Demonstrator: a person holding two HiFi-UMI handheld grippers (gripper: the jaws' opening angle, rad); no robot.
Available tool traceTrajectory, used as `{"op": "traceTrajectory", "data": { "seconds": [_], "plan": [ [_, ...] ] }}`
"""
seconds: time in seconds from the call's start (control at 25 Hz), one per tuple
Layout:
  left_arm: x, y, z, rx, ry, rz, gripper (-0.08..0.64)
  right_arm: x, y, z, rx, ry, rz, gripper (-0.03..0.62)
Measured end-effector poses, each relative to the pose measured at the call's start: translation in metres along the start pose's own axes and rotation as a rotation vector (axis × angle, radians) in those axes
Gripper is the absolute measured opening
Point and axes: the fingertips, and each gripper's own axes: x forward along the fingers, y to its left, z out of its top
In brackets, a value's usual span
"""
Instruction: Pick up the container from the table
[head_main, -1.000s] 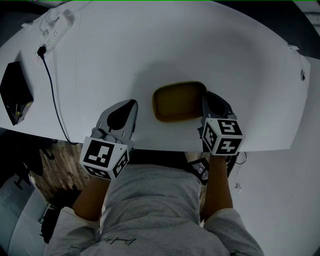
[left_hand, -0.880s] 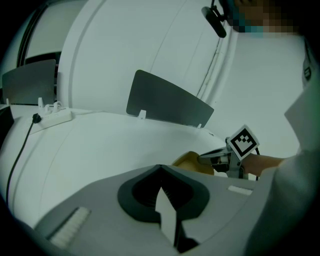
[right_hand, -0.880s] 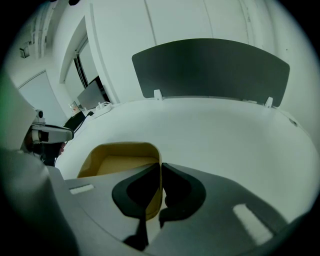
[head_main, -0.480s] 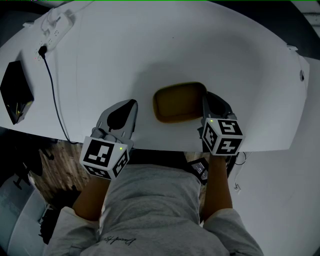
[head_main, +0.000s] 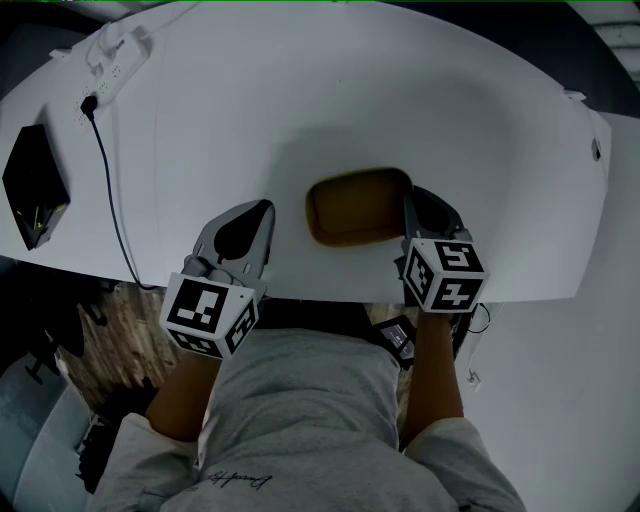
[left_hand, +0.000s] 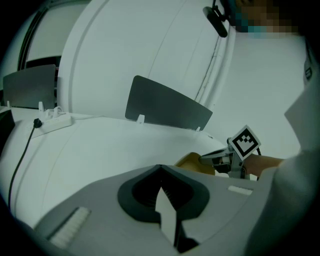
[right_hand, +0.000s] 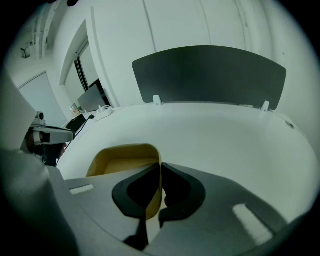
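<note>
Two claws: the right claw (right_hand: 160, 170) pinches the yellow container's (head_main: 355, 207) right wall on the white desk (head_main: 350, 100); the left claw (left_hand: 160, 172) sits closed and empty, off to its left. Held by one thin edge, the container could tilt or slip when lifted.

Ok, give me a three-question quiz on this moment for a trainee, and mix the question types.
1. True or false: the right gripper is closed on the side wall of the container.
2. What is between the jaws of the left gripper? A) the container's rim B) a cloth C) nothing
3. Fill in: the cable on the table is plugged into the ___ at the far left corner.

Key: 1 true. 2 C: its jaws are together and empty, and it sits to the left of the container. 3 power strip.
</note>
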Motion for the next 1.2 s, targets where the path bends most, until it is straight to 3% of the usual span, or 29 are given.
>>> {"op": "traceTrajectory", "data": {
  "seconds": [1.2],
  "plan": [
    [-0.037, -0.02, 0.018, 0.044, -0.06, -0.016, 0.0, -0.055, 0.014, 0.021, -0.008, -0.073, 0.003, 0.023]
  ]
}}
